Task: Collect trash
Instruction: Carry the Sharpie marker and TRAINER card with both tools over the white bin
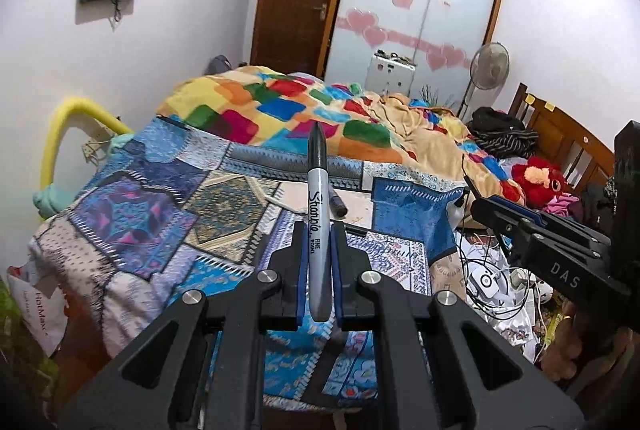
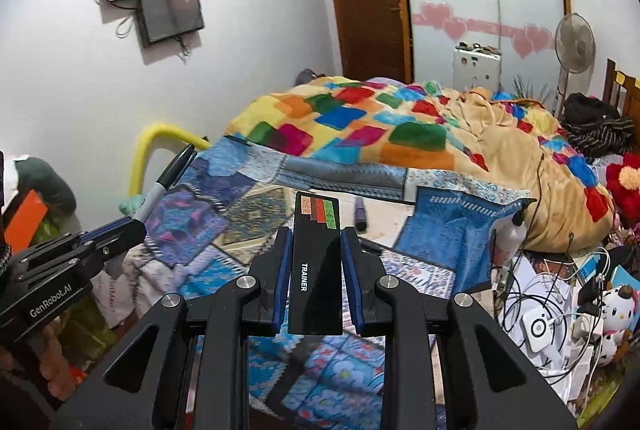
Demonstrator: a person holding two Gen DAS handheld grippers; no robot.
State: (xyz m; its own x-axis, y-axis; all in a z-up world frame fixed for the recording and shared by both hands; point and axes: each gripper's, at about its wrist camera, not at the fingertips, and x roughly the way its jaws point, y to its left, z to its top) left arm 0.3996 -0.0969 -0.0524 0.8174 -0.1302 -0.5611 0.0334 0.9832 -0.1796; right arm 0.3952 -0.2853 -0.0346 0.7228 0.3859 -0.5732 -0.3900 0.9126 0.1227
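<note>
Grippers both loaded: left gripper (image 1: pixel 318 258) clamps a grey-barrelled black-capped Sharpie marker (image 1: pixel 319 213) low on its barrel, cap pointing up and away; right gripper (image 2: pixel 316 262) is closed on a flat black rectangular card-like box printed TRAINER (image 2: pixel 316 266), held by its long edges. Both items ride in the air above the patchwork blue quilt (image 1: pixel 132 222) on the bed, nothing touching it.

Step in hand, as I judge it: carry both pieces to wherever trash goes; no bin visible in either view. Keep the grips firm and the tools level, since the marker sticks out far past the pads and could pivot or snag. Another dark marker-like item (image 2: pixel 361 216) lies on the pale patch of bed ahead, probably a later pick.

Room: open air over the quilt, bed's near edge just below. Right side is crowded with tangled white cables (image 2: pixel 560 294); avoid swinging there. The two tools sit near each other, so keep them apart.
</note>
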